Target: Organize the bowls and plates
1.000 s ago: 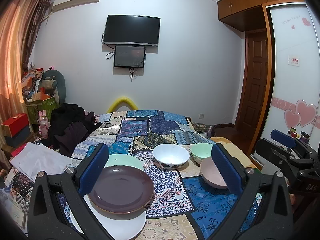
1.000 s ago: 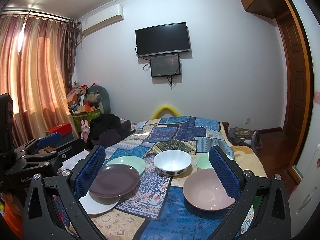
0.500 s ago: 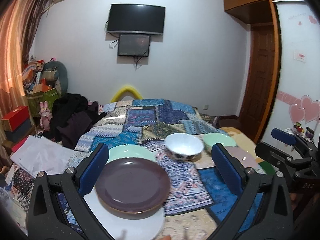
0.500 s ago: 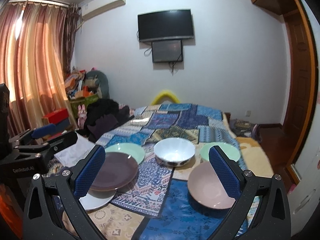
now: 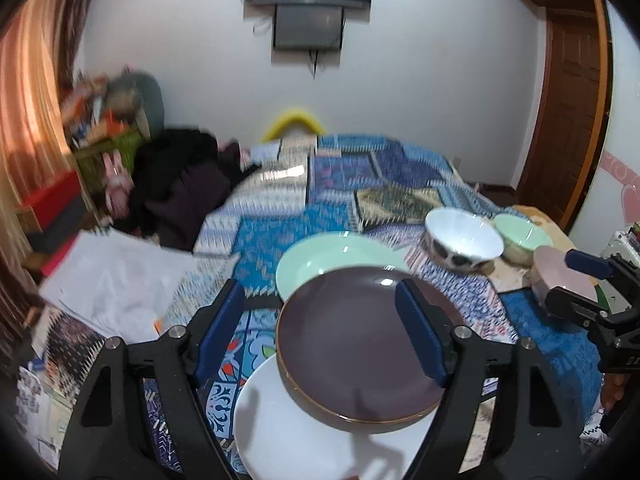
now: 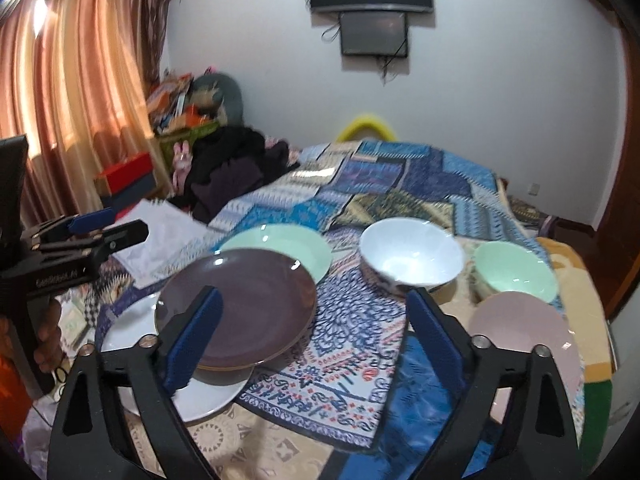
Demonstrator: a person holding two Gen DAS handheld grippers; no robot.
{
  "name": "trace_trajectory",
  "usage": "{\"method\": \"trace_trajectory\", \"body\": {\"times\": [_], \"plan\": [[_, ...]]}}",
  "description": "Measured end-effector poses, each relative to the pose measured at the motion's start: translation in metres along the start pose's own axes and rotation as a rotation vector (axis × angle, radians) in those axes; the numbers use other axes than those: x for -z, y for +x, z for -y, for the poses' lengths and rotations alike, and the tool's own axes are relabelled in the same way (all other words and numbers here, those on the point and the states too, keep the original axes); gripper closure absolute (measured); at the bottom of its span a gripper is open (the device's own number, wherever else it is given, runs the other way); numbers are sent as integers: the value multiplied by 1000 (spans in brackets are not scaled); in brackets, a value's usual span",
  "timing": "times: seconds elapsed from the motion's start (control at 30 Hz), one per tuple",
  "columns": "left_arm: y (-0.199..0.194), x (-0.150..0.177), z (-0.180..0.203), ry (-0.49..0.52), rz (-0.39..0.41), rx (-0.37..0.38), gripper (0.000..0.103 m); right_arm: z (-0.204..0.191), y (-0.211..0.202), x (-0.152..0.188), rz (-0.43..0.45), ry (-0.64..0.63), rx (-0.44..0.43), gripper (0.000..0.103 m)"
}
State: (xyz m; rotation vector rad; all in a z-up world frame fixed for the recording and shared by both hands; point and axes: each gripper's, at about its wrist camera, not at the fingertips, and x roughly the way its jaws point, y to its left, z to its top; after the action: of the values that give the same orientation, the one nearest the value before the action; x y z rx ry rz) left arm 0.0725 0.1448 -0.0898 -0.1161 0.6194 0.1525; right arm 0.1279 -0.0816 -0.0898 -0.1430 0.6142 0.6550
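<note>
A purple plate rests on a white plate, with a pale green plate just behind. My left gripper hovers over the purple plate's left part, jaws closing; the pads press on nothing. In the right wrist view the purple plate is at the left, beside a white patterned bowl, a green bowl and a pink plate. My right gripper hangs over the cloth between them, jaws closing on nothing.
The dishes stand on a blue patchwork cloth. A heap of dark clothes and white papers lie at the left. A hand holds the left gripper's handle. A wooden door stands at the right.
Both grippers have come forward and down toward the dishes, which now look larger. Both pairs of jaws stand narrower than before. The purple plate now sits under the left gripper's right finger.
</note>
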Motion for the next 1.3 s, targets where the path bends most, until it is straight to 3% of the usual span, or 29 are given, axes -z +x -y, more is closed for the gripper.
{"method": "trace_trajectory", "body": {"times": [0.33, 0.67, 0.73, 0.93, 1.3], "plan": [[63, 15, -38, -32, -204, 47, 65, 0, 58, 6, -145, 11, -39, 42], [91, 25, -47, -57, -310, 100, 70, 4, 94, 17, -276, 50, -92, 60], [94, 26, -47, -57, -323, 111, 73, 5, 99, 19, -304, 60, -107, 68], [104, 29, -48, -57, -369, 133, 81, 7, 104, 21, -333, 79, -116, 71], [107, 35, -44, -46, -385, 144, 82, 9, 110, 23, -358, 94, -145, 75]]}}
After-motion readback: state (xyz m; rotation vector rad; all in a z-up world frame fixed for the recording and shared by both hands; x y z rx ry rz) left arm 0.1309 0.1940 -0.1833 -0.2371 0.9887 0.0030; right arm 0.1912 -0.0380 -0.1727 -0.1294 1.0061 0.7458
